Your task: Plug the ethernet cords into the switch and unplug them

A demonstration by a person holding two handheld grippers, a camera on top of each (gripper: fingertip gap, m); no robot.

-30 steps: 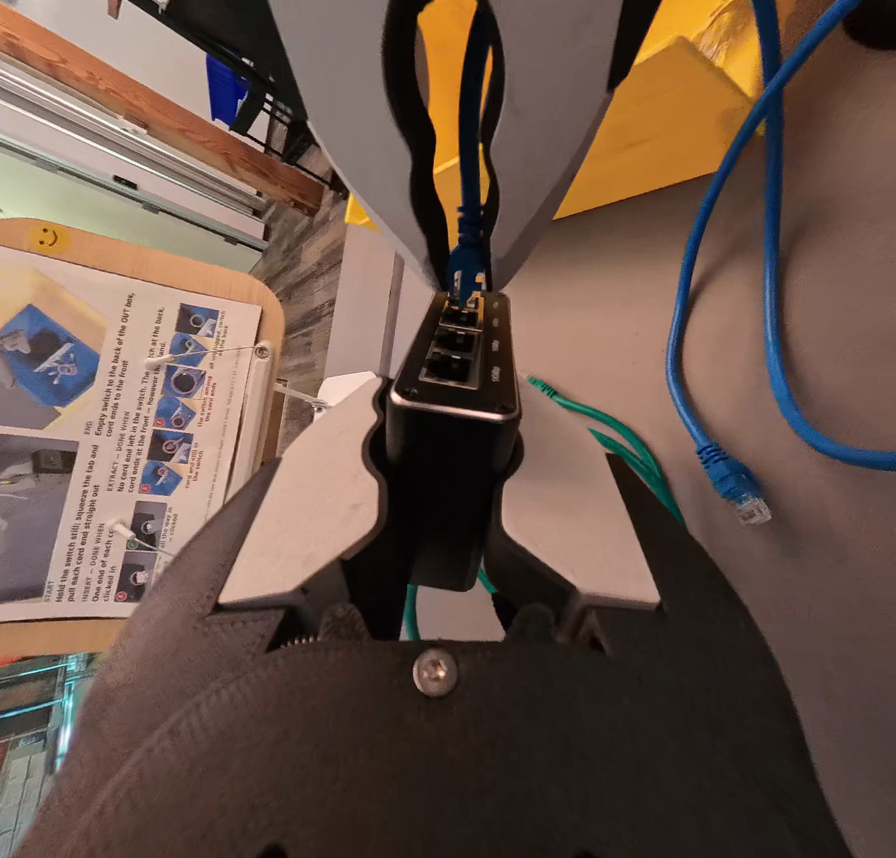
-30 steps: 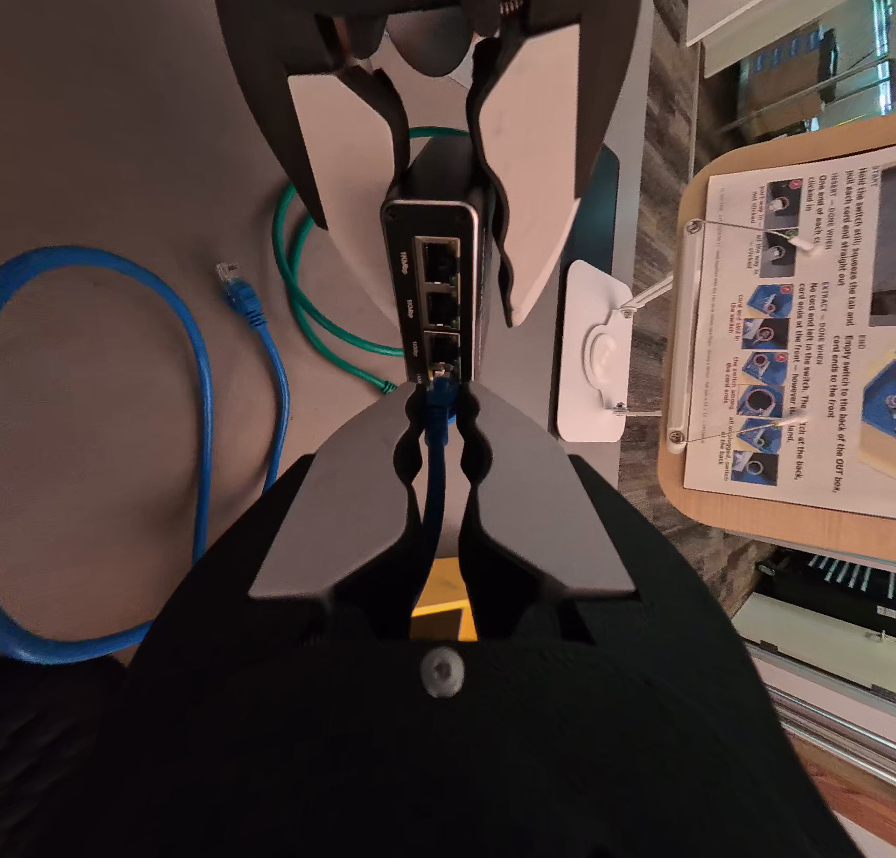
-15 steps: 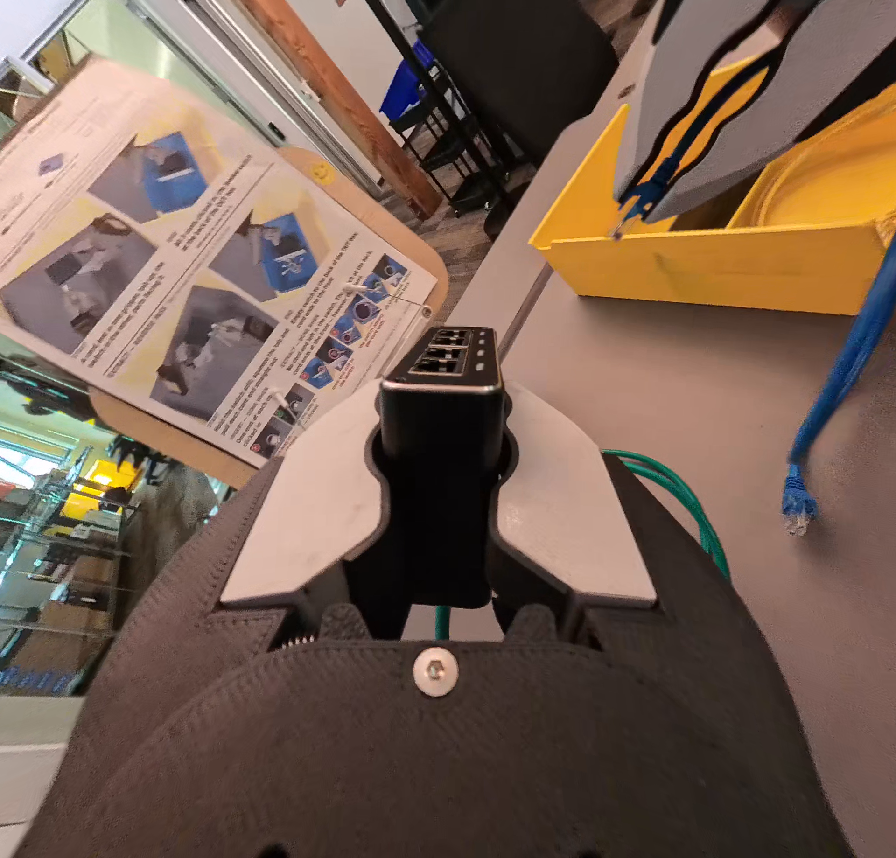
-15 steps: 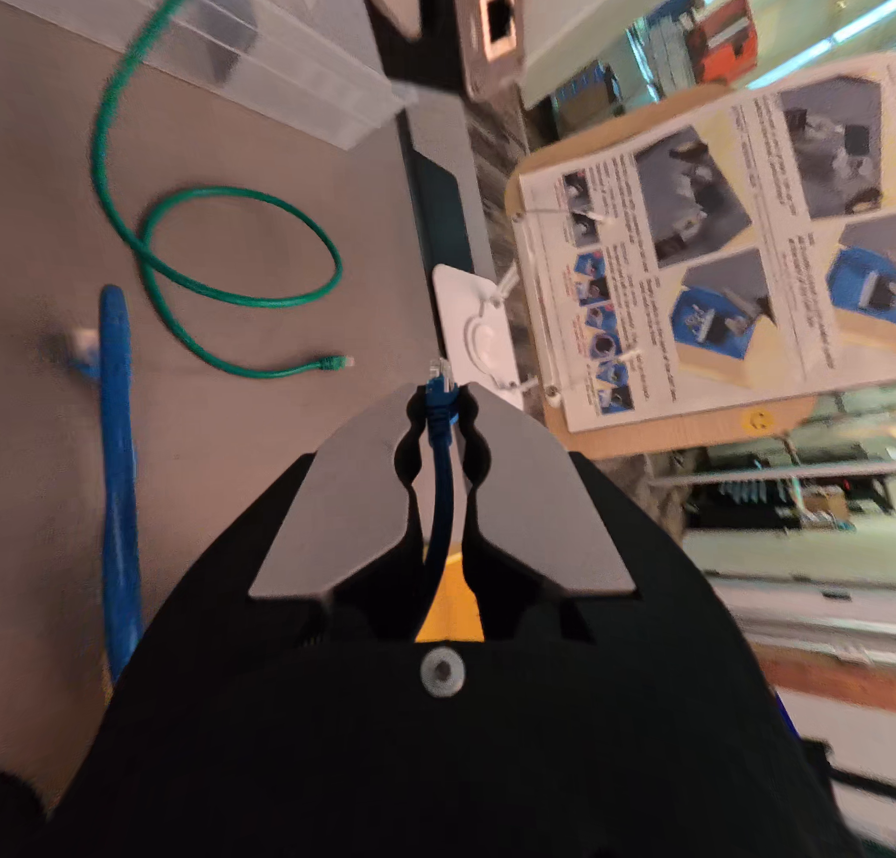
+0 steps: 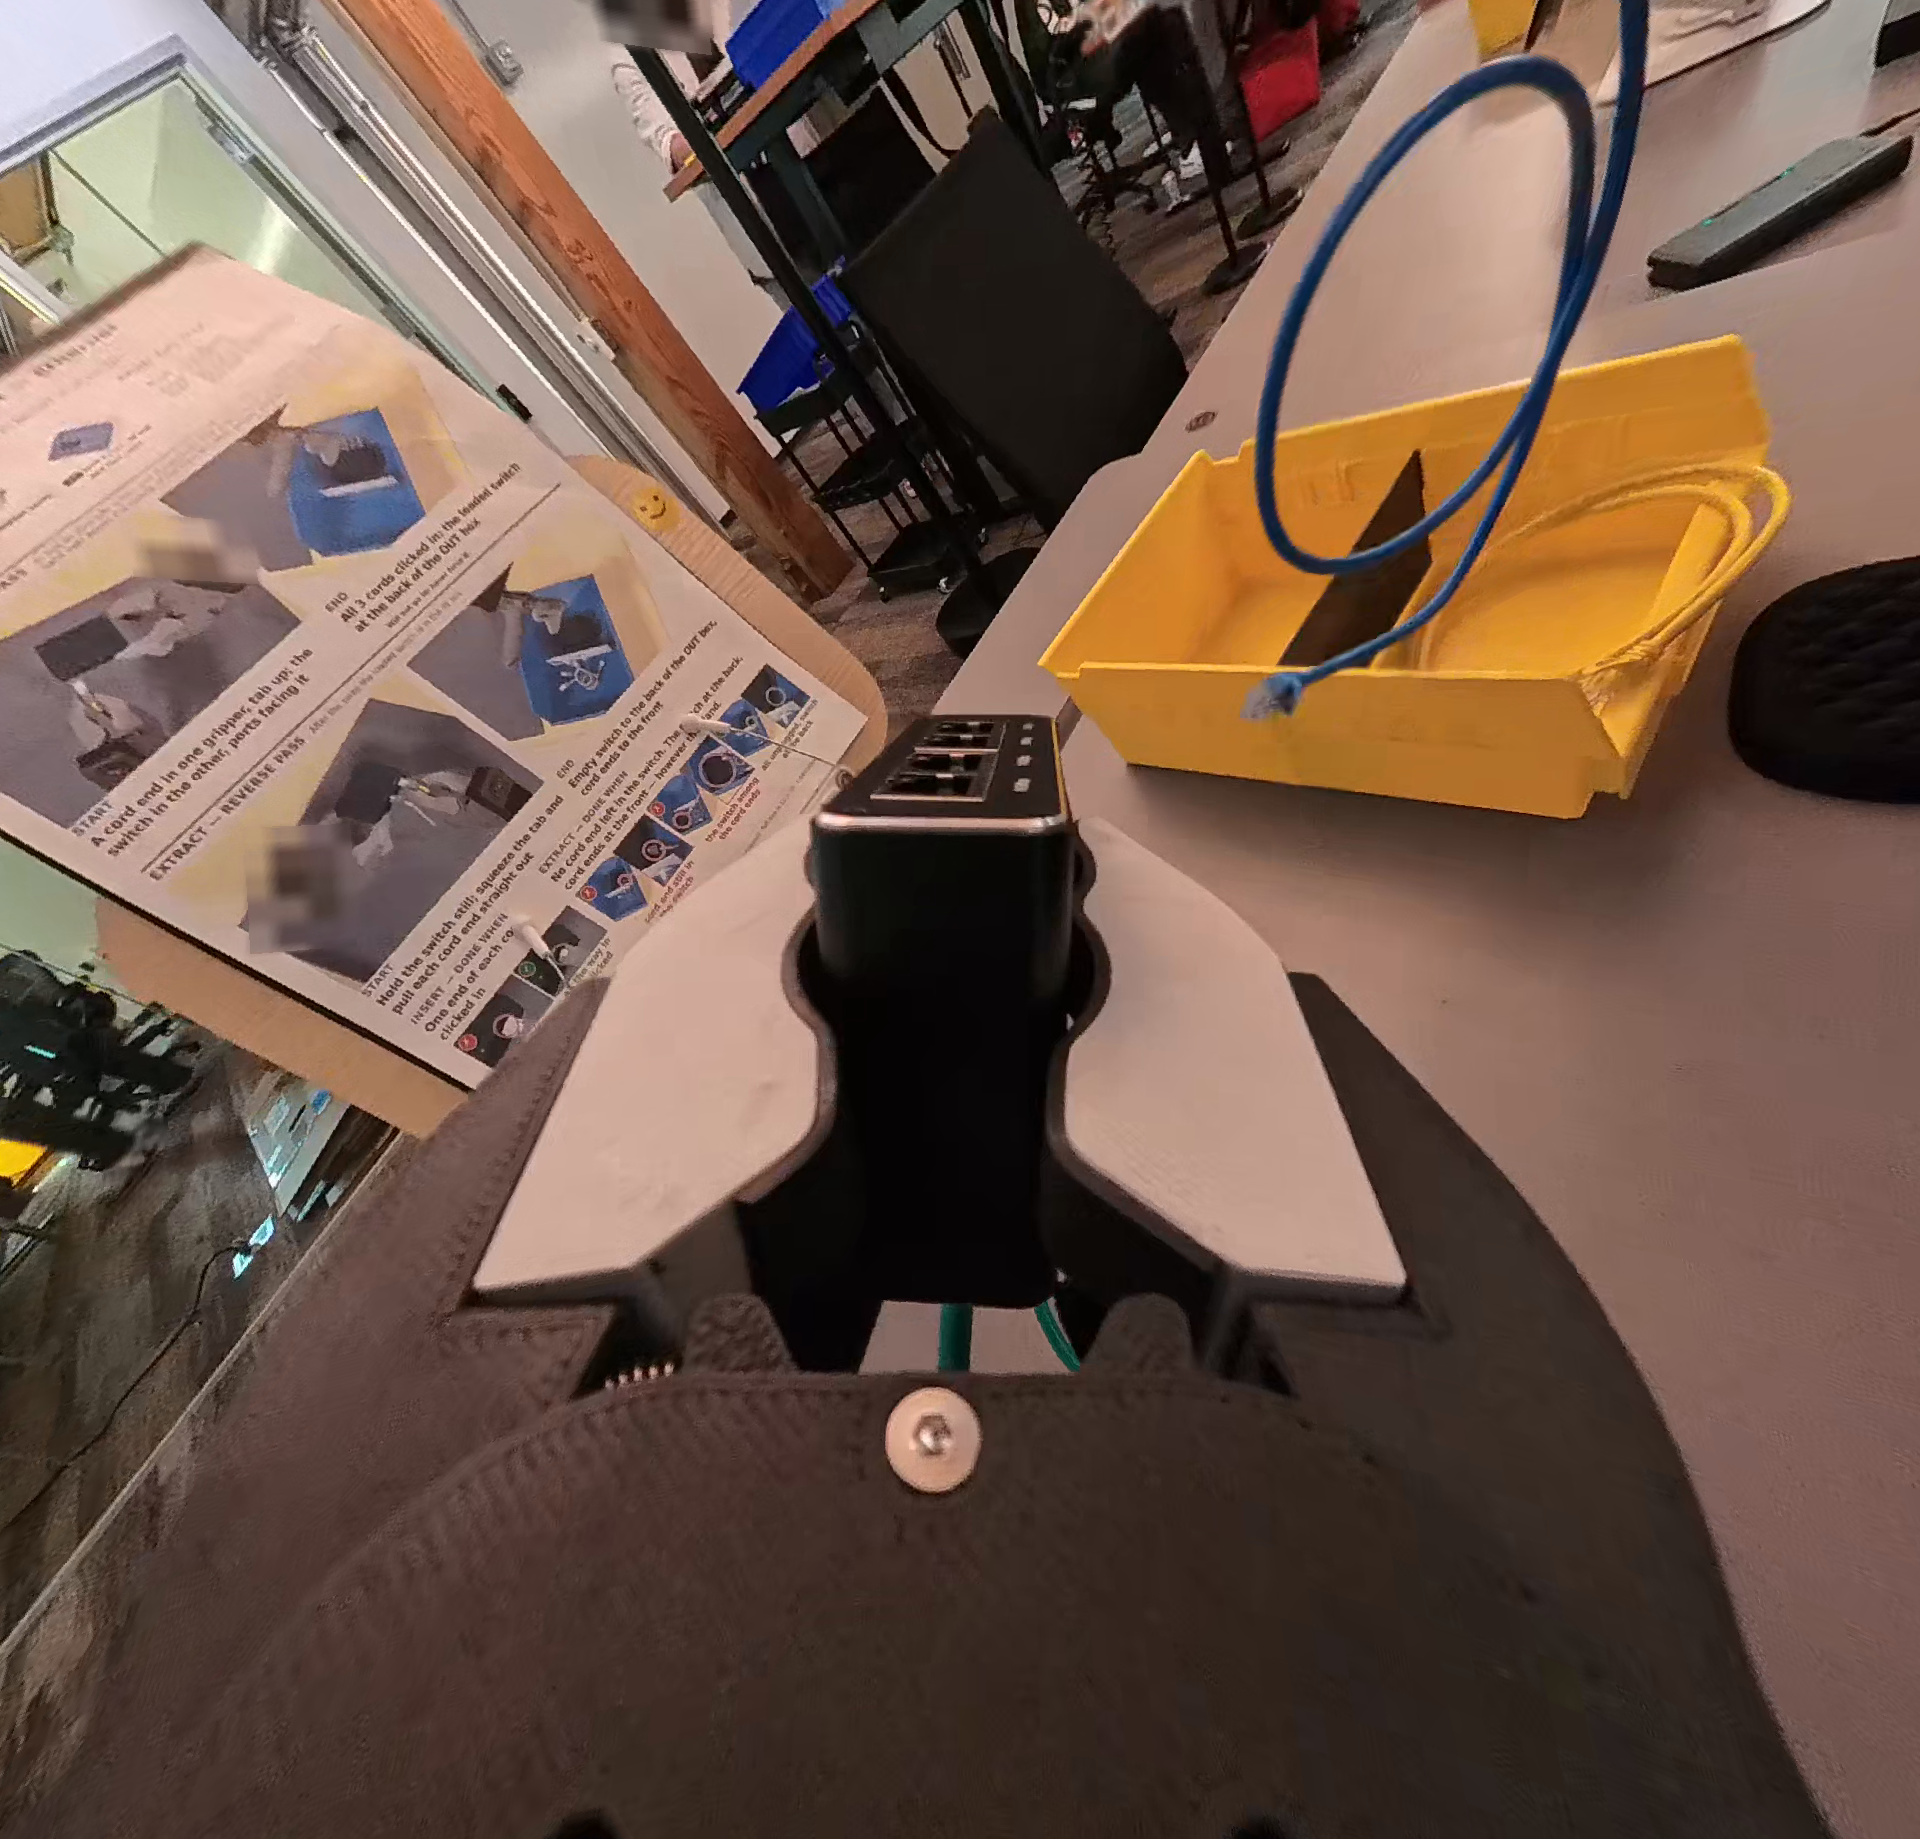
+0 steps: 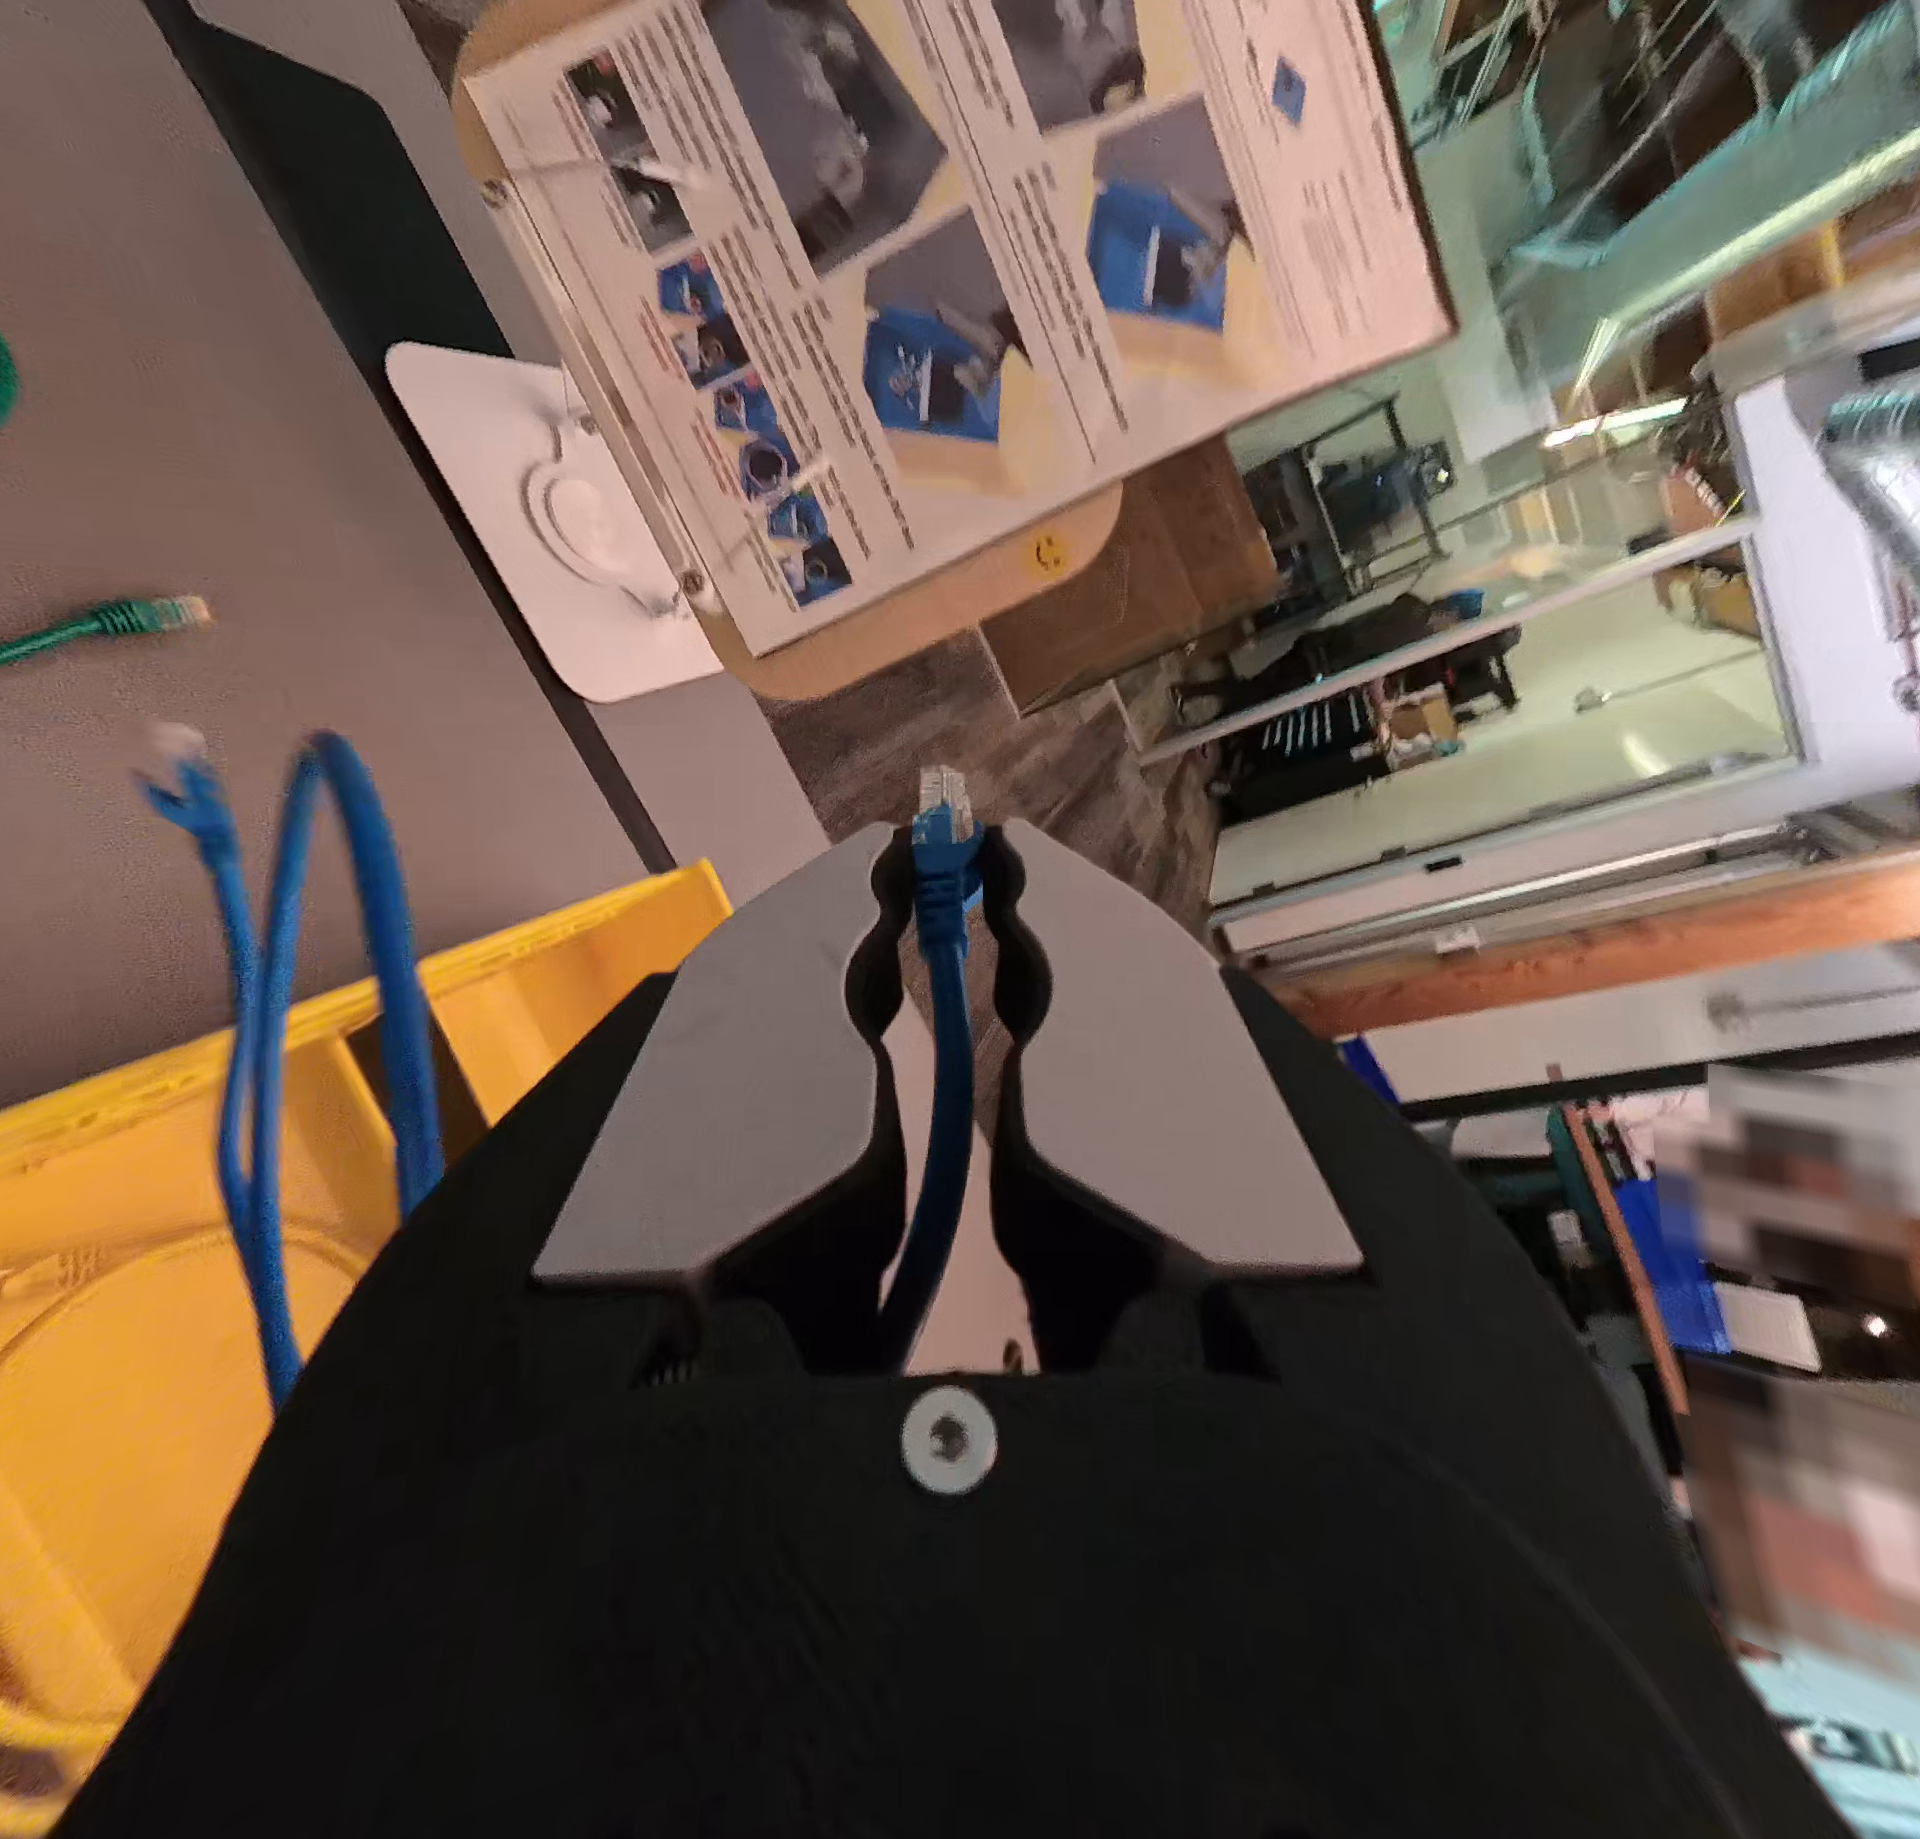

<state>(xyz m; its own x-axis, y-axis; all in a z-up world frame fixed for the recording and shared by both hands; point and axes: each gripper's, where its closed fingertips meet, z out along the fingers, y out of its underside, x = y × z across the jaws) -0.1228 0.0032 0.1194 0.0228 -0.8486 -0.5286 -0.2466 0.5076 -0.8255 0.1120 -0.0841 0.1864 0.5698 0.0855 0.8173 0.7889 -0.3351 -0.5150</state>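
The left tool (image 5: pixel 940 916), mid-frame, is clamped on the switch (image 5: pixel 940 968), its ports apparently empty, while the right tool (image 6: pixel 943 833) pinches the blue cord (image 6: pixel 940 968) unplugged over the yellow bin (image 5: pixel 1340 667), so the next move is probably dropping it there.

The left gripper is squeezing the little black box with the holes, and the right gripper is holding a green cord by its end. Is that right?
Not quite. The cord pinched in the right gripper is the blue ethernet cord, not a green one; the right wrist view shows it. The rest holds: the left gripper is shut on the small black network switch.
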